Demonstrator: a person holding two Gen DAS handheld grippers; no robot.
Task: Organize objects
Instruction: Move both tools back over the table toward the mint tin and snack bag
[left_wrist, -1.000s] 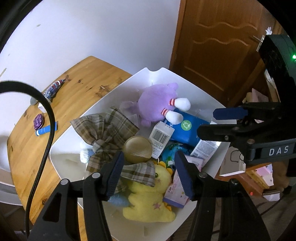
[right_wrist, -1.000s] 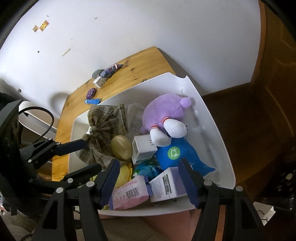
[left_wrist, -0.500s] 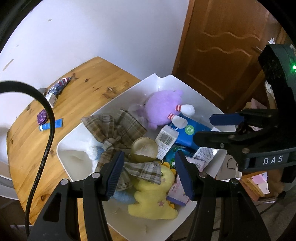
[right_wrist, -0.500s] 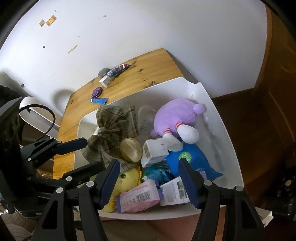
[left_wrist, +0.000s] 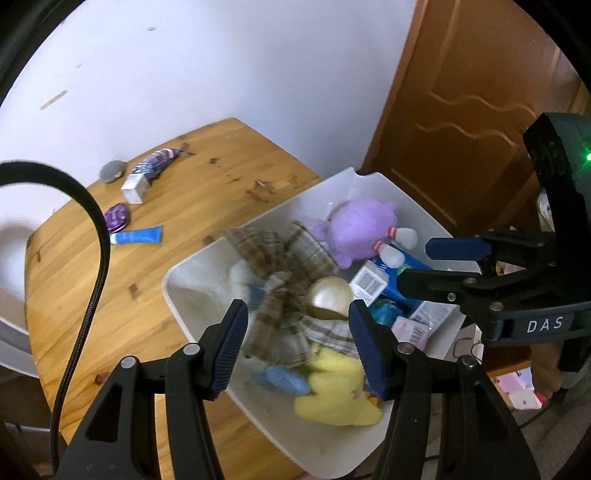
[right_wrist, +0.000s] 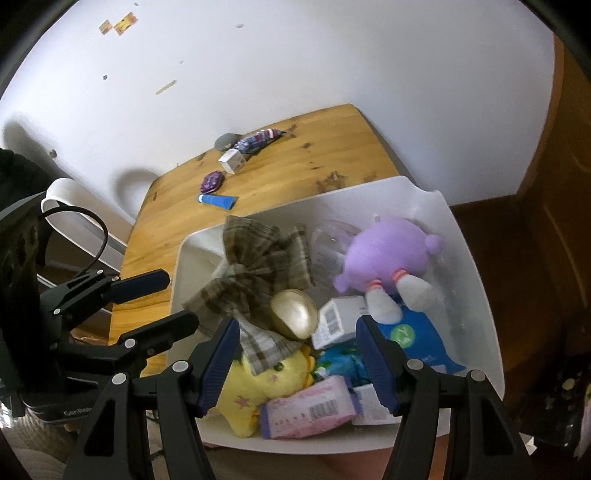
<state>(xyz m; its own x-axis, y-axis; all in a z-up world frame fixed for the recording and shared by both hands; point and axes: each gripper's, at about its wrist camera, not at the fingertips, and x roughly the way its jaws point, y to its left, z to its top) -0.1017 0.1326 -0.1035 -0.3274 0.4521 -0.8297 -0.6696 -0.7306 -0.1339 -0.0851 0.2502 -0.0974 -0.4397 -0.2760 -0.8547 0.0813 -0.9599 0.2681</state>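
A white bin (left_wrist: 373, 184) (right_wrist: 476, 280) sits on the wooden table's right end. In it lie a plaid bow (left_wrist: 284, 258) (right_wrist: 258, 266), a purple plush (left_wrist: 358, 227) (right_wrist: 388, 251), a gold ball (left_wrist: 328, 297) (right_wrist: 293, 314), a yellow plush (left_wrist: 332, 391) (right_wrist: 255, 384), a blue packet (right_wrist: 417, 339), a white box (left_wrist: 369, 282) and a pink packet (right_wrist: 310, 406). My left gripper (left_wrist: 297, 332) (right_wrist: 162, 299) hovers open over the bow and ball, touching nothing. My right gripper (right_wrist: 295, 354) (left_wrist: 436, 262) hangs open above the bin's near side, holding nothing.
On the bare table (left_wrist: 207, 177) left of the bin lie a blue tube (left_wrist: 138, 235) (right_wrist: 218, 199), a purple disc (left_wrist: 117, 217), a small white box (left_wrist: 135, 186), a striped wrapper (left_wrist: 157, 164) and a grey stone (left_wrist: 112, 170). A brown door (left_wrist: 461, 92) stands behind.
Both grippers have drawn back and risen from the bin, still open. The bin looks smaller and more of the table with its small items shows.
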